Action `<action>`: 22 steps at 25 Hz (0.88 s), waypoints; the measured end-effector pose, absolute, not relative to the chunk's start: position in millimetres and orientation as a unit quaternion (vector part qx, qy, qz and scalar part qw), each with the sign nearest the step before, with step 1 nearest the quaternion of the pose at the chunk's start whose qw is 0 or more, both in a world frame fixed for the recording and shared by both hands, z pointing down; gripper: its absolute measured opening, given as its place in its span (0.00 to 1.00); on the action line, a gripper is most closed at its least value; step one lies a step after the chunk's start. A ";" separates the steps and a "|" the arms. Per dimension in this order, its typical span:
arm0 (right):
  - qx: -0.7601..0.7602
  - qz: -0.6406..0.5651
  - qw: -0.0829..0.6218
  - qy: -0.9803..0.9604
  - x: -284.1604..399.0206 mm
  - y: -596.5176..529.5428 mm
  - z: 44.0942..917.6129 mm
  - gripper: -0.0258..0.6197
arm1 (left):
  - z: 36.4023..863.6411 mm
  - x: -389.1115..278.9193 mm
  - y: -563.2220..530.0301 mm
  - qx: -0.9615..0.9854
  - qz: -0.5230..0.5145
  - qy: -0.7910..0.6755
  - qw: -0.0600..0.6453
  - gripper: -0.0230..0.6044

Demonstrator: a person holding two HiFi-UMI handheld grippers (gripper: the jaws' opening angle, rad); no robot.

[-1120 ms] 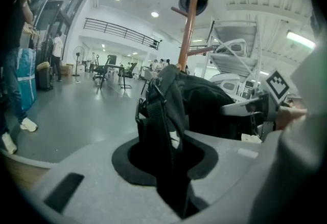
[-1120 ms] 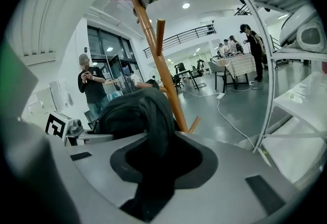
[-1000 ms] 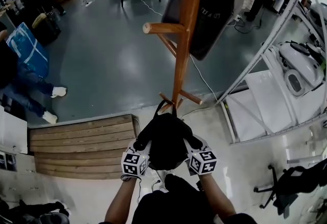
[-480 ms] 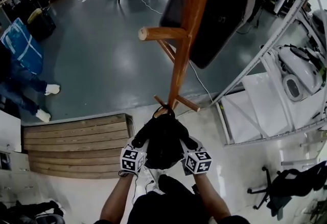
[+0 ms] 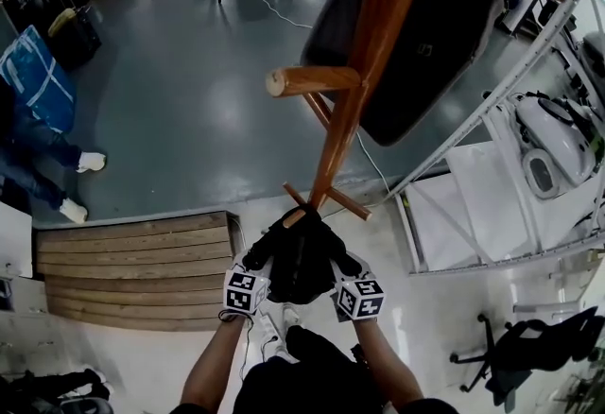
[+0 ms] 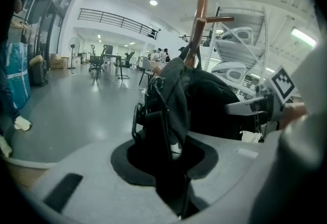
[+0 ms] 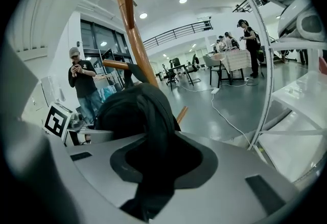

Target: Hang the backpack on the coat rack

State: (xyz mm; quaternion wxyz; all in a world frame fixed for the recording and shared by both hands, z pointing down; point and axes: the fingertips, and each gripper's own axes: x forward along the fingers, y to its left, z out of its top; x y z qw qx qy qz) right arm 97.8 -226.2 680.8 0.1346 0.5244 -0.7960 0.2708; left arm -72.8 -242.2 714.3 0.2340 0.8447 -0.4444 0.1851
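Observation:
A black backpack [image 5: 301,256] hangs between my two grippers, low and close to my body, just in front of the foot of the wooden coat rack [image 5: 342,114]. My left gripper [image 5: 260,263] is shut on the backpack's left strap [image 6: 168,115]. At the other side my right gripper [image 5: 338,266] is shut on the right strap [image 7: 153,131]. A bare peg [image 5: 312,81] juts left from the rack's pole, well above the backpack. Another dark bag [image 5: 416,34] hangs from the rack on its far side.
A wooden ramp [image 5: 132,266] lies on the floor to the left. White metal shelving [image 5: 510,185] with appliances stands to the right. A white cable [image 5: 378,166] runs across the grey floor. A person in jeans [image 5: 38,157] stands at far left; others at the back.
Both grippers and the backpack have sunk a little and drawn nearer my body. The rack's upper pegs now loom larger at the top of the head view. Both grips are unchanged.

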 end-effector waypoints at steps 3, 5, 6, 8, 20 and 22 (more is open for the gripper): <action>0.529 0.267 0.142 -0.793 100.0 -229.0 684.4 0.19 | 717.5 -74.2 -245.6 0.844 0.191 -0.446 0.227 0.20; 0.529 0.267 0.144 -0.793 98.6 -230.2 685.0 0.19 | 717.8 -76.9 -248.8 0.845 0.193 -0.448 0.221 0.20; 0.529 0.268 0.145 -0.792 98.2 -230.4 685.3 0.19 | 718.1 -77.8 -249.8 0.844 0.193 -0.449 0.220 0.20; 0.530 0.267 0.149 -0.791 99.3 -230.4 685.9 0.19 | 719.1 -78.5 -249.8 0.843 0.193 -0.452 0.220 0.20; 0.536 0.285 0.163 -0.778 102.2 -238.9 687.5 0.35 | 718.9 -91.4 -244.1 0.823 0.198 -0.476 0.240 0.43; 0.530 0.288 0.164 -0.780 100.0 -236.4 686.6 0.37 | 714.3 -94.9 -239.7 0.822 0.187 -0.482 0.240 0.45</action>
